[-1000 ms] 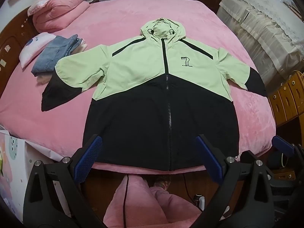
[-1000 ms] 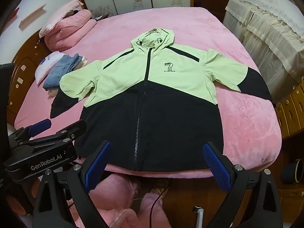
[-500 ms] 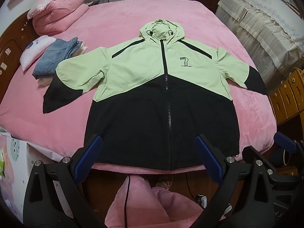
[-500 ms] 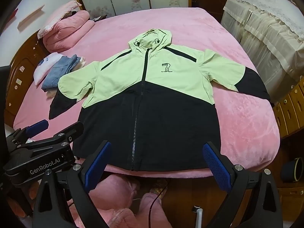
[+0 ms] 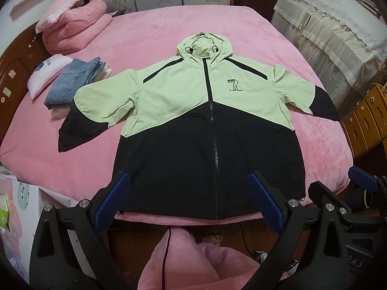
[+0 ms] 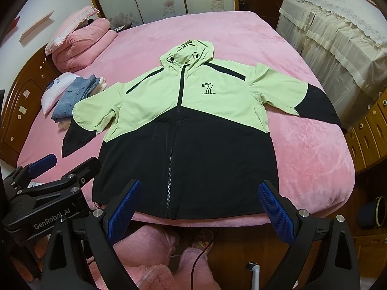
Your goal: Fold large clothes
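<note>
Blue-padded fingers [image 5: 113, 203] of the left gripper [image 5: 191, 204] are standing spread wide with nothing between them, hovering just off the near edge of the bed [image 5: 169, 33]; the right gripper [image 6: 202, 209] is hanging likewise, its fingers [image 6: 275, 213] apart and empty. Beyond them one hooded jacket [image 5: 208, 130] is lying flat, front up and zipped, on the pink bedspread: black across the lower body and cuffs, pale green over chest, hood and upper sleeves, with a "7" logo on the chest. Both sleeves are spreading outward. Farther left, one stack of folded jeans [image 5: 72, 83] is resting beside one white pillow [image 5: 46, 72], and one rolled pink quilt [image 5: 77, 33] is sitting at the headboard.
</note>
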Demonstrator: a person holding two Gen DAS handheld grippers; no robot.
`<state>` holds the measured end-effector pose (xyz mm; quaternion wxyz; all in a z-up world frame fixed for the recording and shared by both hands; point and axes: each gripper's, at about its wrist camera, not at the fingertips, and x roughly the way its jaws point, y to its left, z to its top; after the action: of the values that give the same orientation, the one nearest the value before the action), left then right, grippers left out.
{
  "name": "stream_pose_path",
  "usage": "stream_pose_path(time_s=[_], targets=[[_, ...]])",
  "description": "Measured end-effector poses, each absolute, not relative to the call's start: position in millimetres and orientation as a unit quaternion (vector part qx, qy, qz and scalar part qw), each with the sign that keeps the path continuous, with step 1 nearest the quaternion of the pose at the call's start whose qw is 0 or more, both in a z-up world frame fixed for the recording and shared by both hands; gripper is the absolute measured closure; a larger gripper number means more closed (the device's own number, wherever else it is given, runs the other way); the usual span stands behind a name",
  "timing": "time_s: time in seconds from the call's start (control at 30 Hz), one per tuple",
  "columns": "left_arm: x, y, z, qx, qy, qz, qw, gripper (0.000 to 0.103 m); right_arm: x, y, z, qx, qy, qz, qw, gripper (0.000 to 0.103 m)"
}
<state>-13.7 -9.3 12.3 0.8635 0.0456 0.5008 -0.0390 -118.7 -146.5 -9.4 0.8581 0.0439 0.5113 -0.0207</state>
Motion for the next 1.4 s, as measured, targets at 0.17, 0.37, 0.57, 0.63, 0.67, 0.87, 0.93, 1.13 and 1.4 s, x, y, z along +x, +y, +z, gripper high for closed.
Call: stream_pose_path(time_s=[0.17,0.37,0.57,0.63,0.67,0.87,0.93,1.13,1.4], targets=[[-18,-9,15,0.047,0.498,-0.038,0.865,0.005,-123,-147,-6,0.045,0.508,-0.022,0.86,0.005],[-20,-7,17,0.046,0.496,-0.037,0.866,0.005,-125,-146,-7,0.045,0.508,-0.021,0.86,0.005],[-23,-2,21,0.045,0.492,-0.039,0.869,0.005,-124,-146,-6,0.048,0.509,-0.021,0.859,0.005],[-24,-1,22,0.044,0.492,-0.039,0.868,0.005,-126,-144,-7,0.048,0.51,-0.022,0.859,0.005],[-23,-2,22,0.044,0.492,-0.039,0.869,0.005,-127,-144,-7,0.048,0.509,-0.022,0.859,0.005],[-24,0,23,0.044,0.492,-0.039,0.868,0.005,-127,-145,-7,0.047,0.509,-0.021,0.859,0.005],[-24,-2,23,0.043,0.492,-0.039,0.869,0.005,-128,-145,-6,0.047,0.509,-0.021,0.859,0.005],[-23,-1,26,0.044,0.489,-0.039,0.87,0.005,-128,-141,-6,0.047,0.506,-0.02,0.861,0.005],[-19,-1,29,0.044,0.488,-0.037,0.871,0.005,-124,-134,-4,0.046,0.506,-0.018,0.861,0.005]])
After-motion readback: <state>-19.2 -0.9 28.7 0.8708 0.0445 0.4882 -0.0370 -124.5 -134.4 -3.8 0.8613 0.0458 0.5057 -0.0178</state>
